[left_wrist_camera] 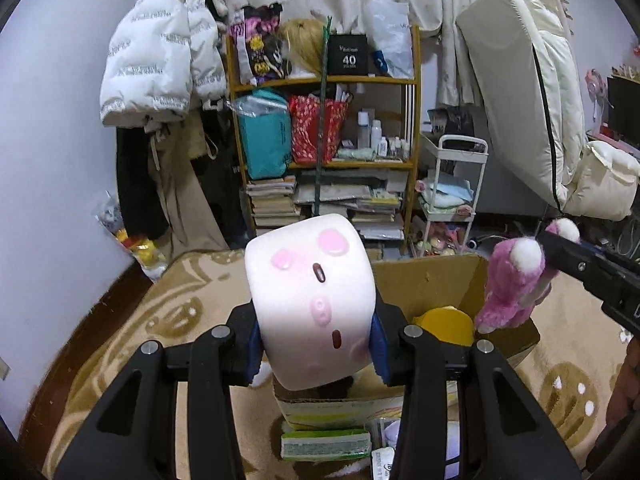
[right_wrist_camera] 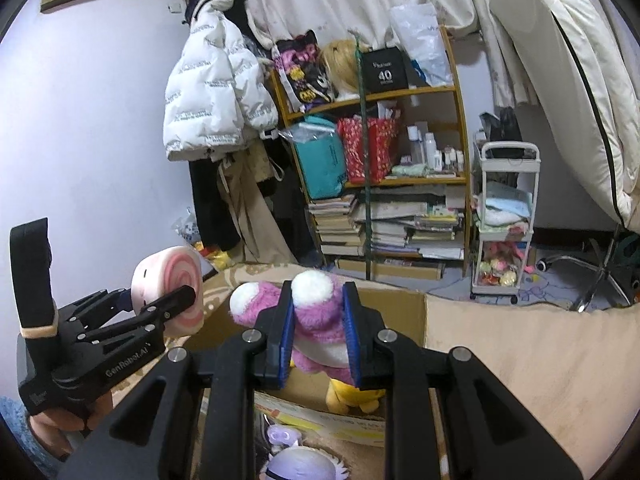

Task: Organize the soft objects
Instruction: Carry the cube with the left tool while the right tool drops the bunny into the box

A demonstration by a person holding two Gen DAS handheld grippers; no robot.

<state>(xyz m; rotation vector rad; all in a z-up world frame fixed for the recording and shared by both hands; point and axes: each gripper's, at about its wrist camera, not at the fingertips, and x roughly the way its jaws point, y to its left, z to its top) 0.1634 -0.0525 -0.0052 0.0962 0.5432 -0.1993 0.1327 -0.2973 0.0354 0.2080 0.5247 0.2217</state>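
Note:
My left gripper [left_wrist_camera: 316, 344] is shut on a white roll-shaped plush [left_wrist_camera: 310, 300] with pink spots and a small face, held above the near edge of an open cardboard box [left_wrist_camera: 424, 276]. In the right wrist view the same plush [right_wrist_camera: 168, 280] shows its pink spiral end, with the left gripper [right_wrist_camera: 160, 304] at the left. My right gripper [right_wrist_camera: 318, 336] is shut on a pink-and-white plush toy [right_wrist_camera: 316, 316], held over the box [right_wrist_camera: 396, 308]. That toy [left_wrist_camera: 512, 280] hangs at the right in the left wrist view. A yellow plush [right_wrist_camera: 352, 394] lies inside the box.
A purple-white plush [right_wrist_camera: 300, 464] lies below the box front. A wooden shelf [left_wrist_camera: 324, 140] full of bags and books stands behind, with a white cart [left_wrist_camera: 452, 200] to its right. A beige patterned blanket [left_wrist_camera: 168, 320] lies under the box. A white mattress [left_wrist_camera: 528, 92] leans at right.

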